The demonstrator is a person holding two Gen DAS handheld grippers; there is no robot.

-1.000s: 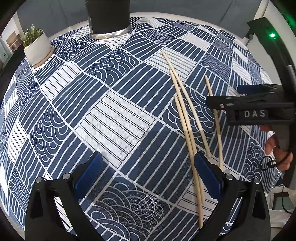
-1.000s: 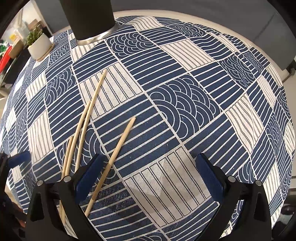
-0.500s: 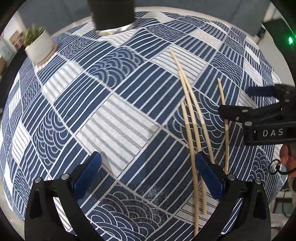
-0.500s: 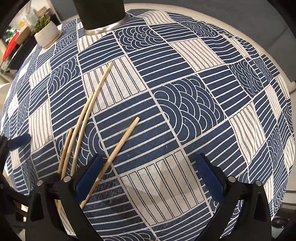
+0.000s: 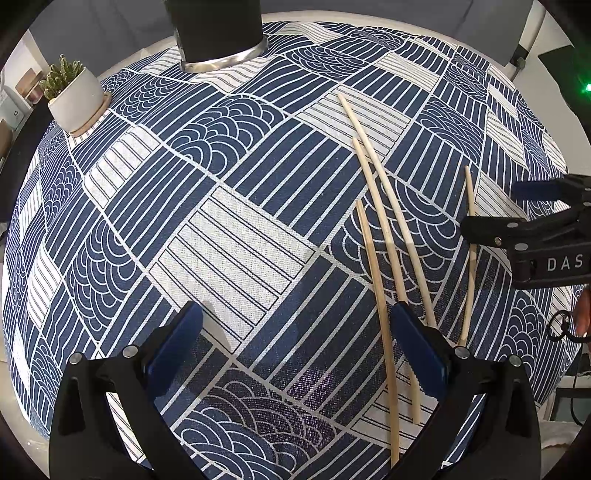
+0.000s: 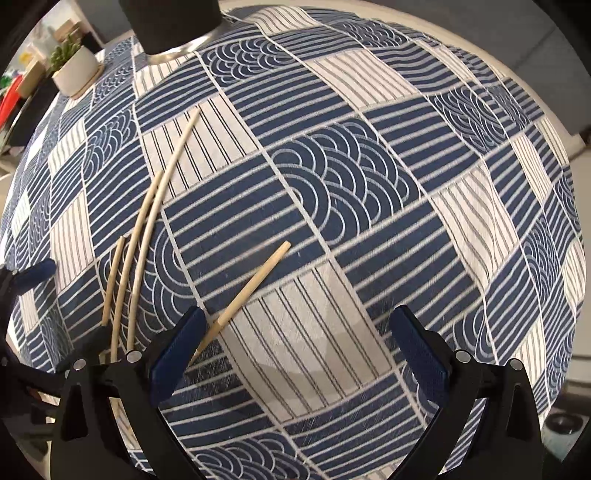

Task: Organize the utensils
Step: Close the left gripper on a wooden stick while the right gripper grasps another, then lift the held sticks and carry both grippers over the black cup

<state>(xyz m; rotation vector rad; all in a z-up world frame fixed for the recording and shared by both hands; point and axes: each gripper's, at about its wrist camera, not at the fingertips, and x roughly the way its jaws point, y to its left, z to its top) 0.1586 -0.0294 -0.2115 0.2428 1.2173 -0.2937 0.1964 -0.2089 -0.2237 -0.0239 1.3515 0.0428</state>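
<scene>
— What's in front of you, biggest thing first?

— A tabletop (image 5: 258, 236) under a blue and white patterned cloth. At its far edge stands a dark cylindrical holder (image 5: 218, 33) with a metal base ring, and to its left a small potted succulent (image 5: 75, 96). Nearer me lie four wooden chopsticks: a loose bunch of three (image 5: 384, 225), and a single chopstick (image 6: 245, 295) apart on their right.

— How will they handle?

— Light, stiff and thin, I'd judge, and lying flat on cloth, so they'll likely roll or pivot if pinched off-centre. I'd take one near its middle, jaws across its length.

— And your pose?

— My left gripper (image 5: 295, 347) hovers low over the cloth, jaws wide apart and empty, its right finger (image 5: 417, 350) over the bunch's near ends. My right gripper (image 6: 295, 347) is equally wide and empty, with the single chopstick's thin tip just beside its left finger (image 6: 177, 350).
</scene>
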